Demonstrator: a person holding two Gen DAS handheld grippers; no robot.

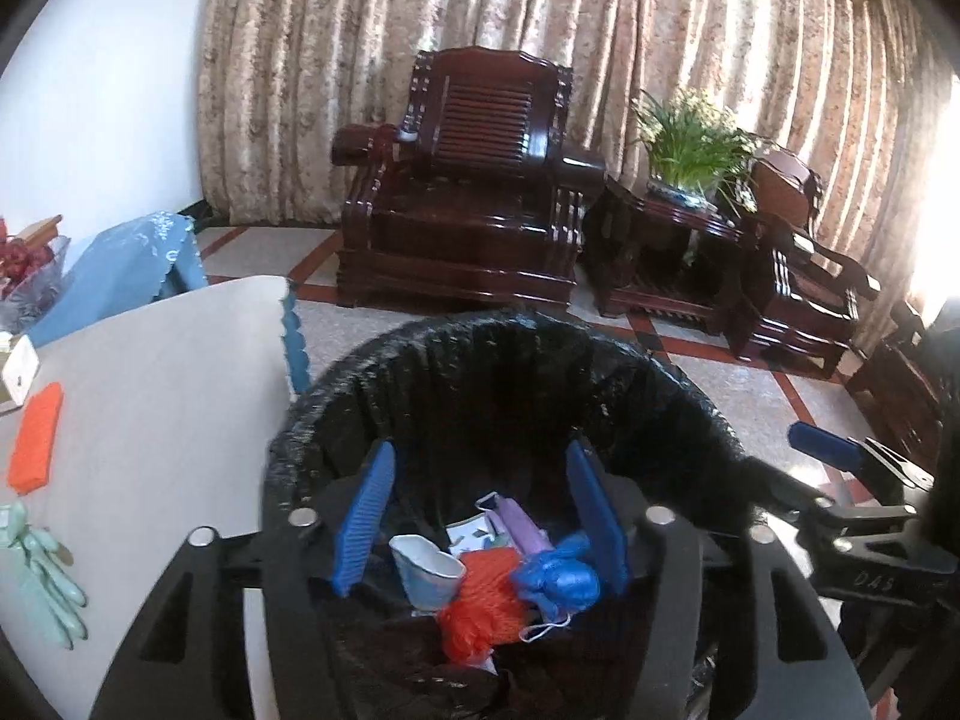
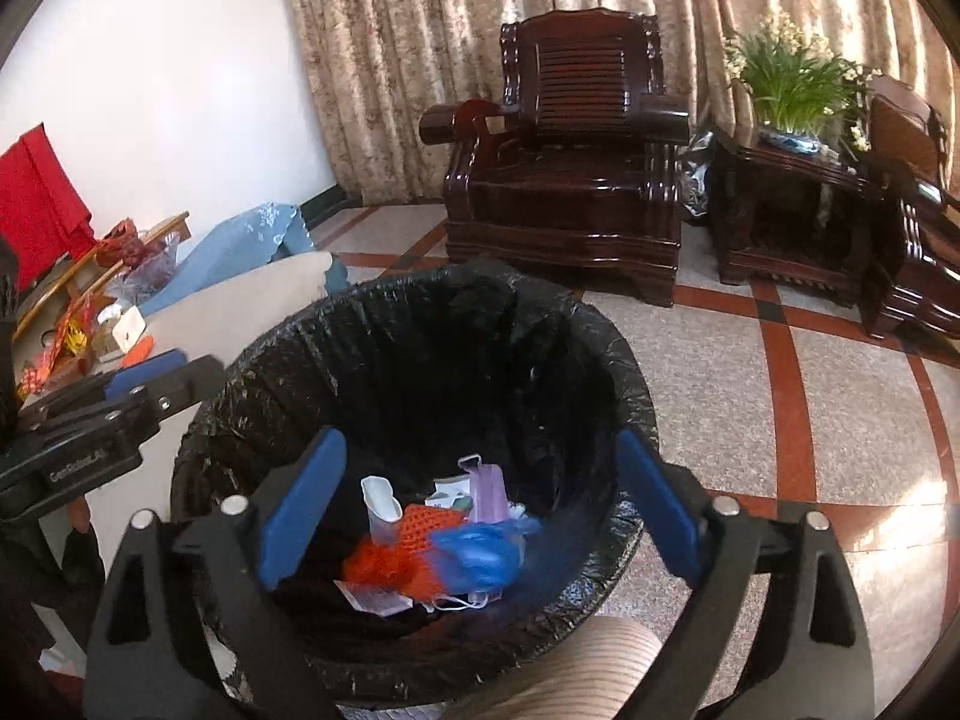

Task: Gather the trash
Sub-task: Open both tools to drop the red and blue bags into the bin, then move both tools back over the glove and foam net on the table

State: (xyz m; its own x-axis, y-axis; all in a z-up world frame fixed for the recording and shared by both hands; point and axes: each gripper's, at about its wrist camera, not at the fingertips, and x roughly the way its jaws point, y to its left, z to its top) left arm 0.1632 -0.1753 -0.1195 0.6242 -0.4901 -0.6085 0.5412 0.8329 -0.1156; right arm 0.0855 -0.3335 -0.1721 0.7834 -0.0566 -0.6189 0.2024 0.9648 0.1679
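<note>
A dark wooden armchair (image 1: pixel 474 180) stands before the curtain (image 1: pixel 540 30), and a white table (image 1: pixel 150 396) sits just beside the bin (image 2: pixel 618 360), which has a black liner. The left gripper (image 1: pixel 480 516) and right gripper (image 2: pixel 480 504) both hang over the bin's mouth, released, nothing between their blue pads. Down inside lie an orange net (image 1: pixel 480 600), a blue bag (image 1: pixel 561 579), a purple mask (image 2: pixel 487 492) and a white cup (image 1: pixel 426 570).

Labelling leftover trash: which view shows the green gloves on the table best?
Left wrist view: the green gloves lie in plain sight on the table, near its left edge. Right wrist view doesn't show them.
</note>
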